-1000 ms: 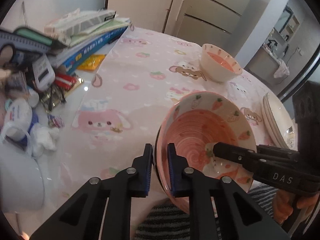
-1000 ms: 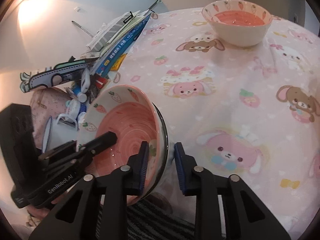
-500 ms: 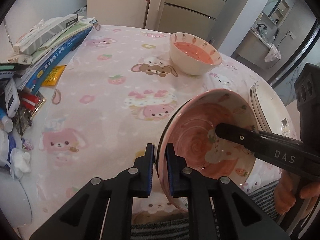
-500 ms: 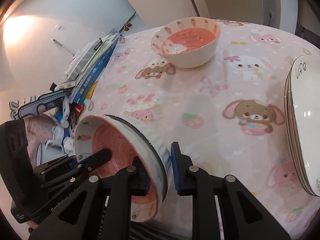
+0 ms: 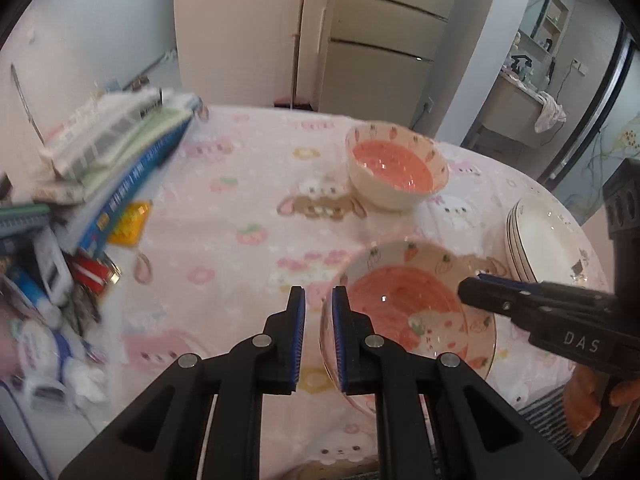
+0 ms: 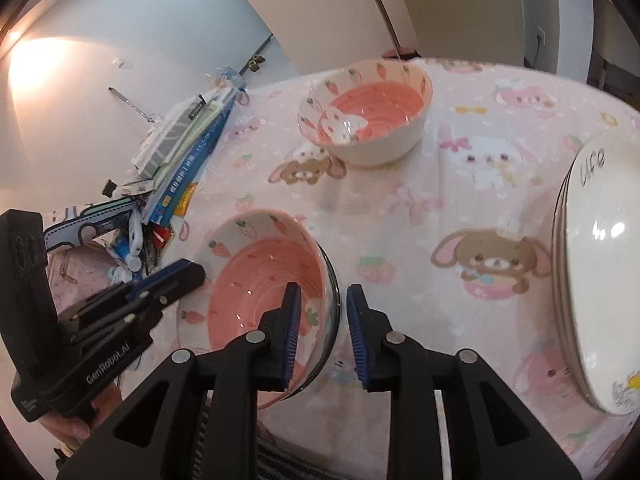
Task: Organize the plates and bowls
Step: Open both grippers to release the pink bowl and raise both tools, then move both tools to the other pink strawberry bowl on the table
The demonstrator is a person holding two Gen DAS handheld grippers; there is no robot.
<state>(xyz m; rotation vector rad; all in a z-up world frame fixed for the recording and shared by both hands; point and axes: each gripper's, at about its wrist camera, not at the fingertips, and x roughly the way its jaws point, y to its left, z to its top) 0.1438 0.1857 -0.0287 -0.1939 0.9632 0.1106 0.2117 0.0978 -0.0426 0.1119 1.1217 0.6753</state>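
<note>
A pink strawberry-print bowl [image 5: 404, 312] [image 6: 260, 280] is held level just above the pink cloth near the table's front edge. My left gripper [image 5: 319, 334] is shut on its left rim. My right gripper [image 6: 318, 332] is shut on its right rim, one finger inside the bowl and one outside. A second matching bowl [image 5: 396, 166] [image 6: 368, 112] stands upright farther back on the table. A stack of white plates [image 5: 548, 246] [image 6: 596, 264] sits at the right edge.
Books and papers [image 5: 120, 152] [image 6: 188, 140] are piled at the table's left side, with small bottles and packets [image 5: 48, 280] in front of them. A cabinet [image 5: 380, 48] stands behind the table.
Both grippers have carried the bowl forward and tipped it from on edge to nearly level. The far bowl and the plate stack have come closer into view.
</note>
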